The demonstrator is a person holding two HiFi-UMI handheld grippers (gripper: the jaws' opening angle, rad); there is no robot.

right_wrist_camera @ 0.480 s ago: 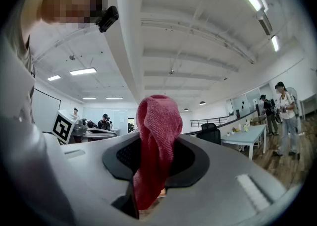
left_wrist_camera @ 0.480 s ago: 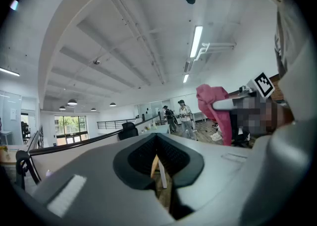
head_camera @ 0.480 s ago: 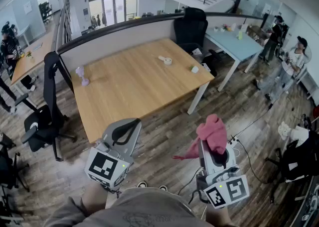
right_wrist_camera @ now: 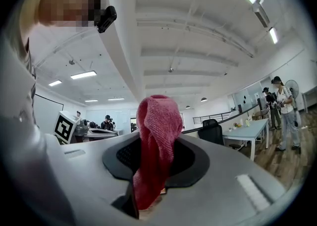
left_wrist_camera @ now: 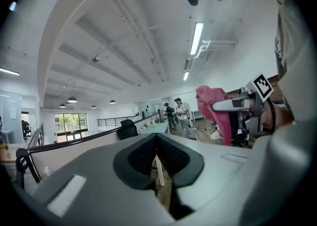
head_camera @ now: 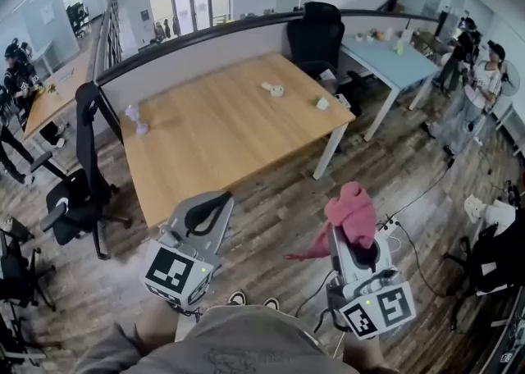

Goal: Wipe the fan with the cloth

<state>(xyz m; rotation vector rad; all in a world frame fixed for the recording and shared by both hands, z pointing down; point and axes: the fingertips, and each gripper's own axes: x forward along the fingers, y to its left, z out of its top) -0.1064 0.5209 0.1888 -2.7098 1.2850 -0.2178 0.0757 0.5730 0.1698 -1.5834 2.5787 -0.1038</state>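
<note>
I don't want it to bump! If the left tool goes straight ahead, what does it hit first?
Probably the wooden table, near its front edge; nothing stands between it and the left tool. Whether it would pass above the top is unclear.

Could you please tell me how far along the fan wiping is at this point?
Done: the pink cloth is clamped in the right hand-held gripper. In hand: both grippers are held over the floor, short of the wooden table; the left hand-held gripper is shut and empty. Left: the small purple fan stands near the table's left edge, untouched, so all the wiping is yet to do.
</note>
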